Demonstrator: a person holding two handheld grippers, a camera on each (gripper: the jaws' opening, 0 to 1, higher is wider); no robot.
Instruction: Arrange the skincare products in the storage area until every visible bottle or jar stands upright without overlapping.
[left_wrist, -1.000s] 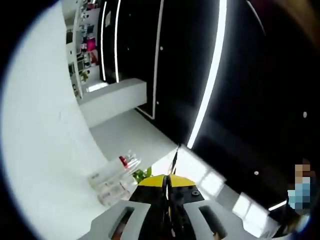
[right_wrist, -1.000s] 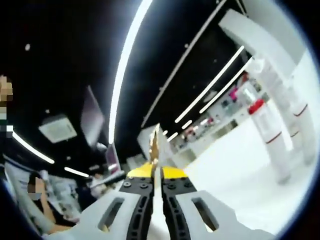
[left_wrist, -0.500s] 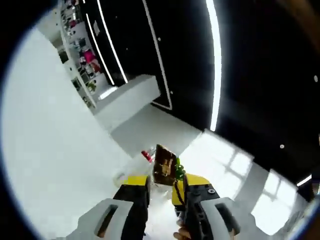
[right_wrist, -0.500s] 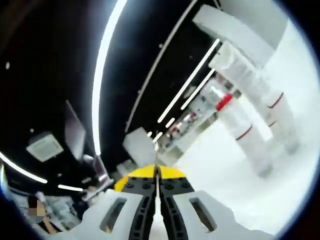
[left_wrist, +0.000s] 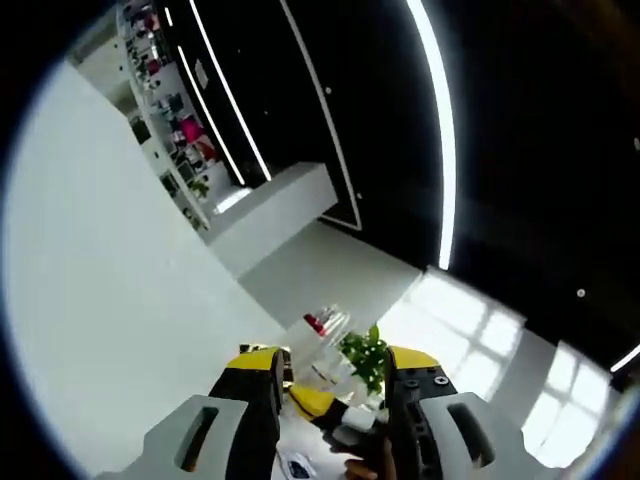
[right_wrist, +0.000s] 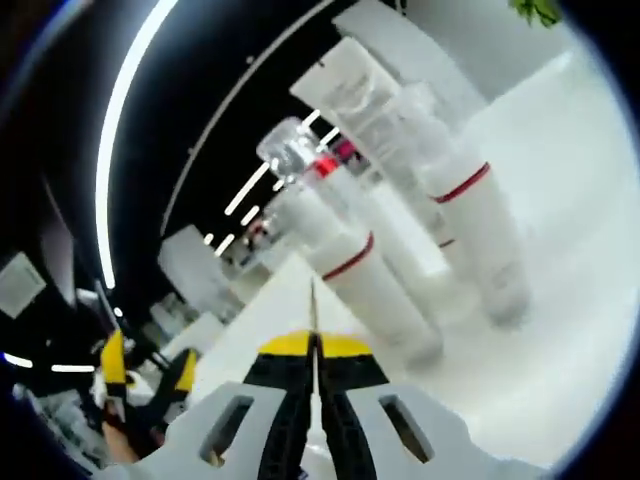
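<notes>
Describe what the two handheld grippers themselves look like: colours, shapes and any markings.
The left gripper has two light grey moulded fingers with elongated slots, black inner faces with small screws, and yellow tips. The right gripper is built the same way: grey slotted bodies, black inner strips dotted with screws, yellow caps at the tips. No cables or lettering can be made out on either.

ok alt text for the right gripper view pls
Shut yellow-tipped right gripper points at tall white tubes with red bands standing upright and close together on a white counter. The left gripper shows at lower left, jaws apart.
</notes>
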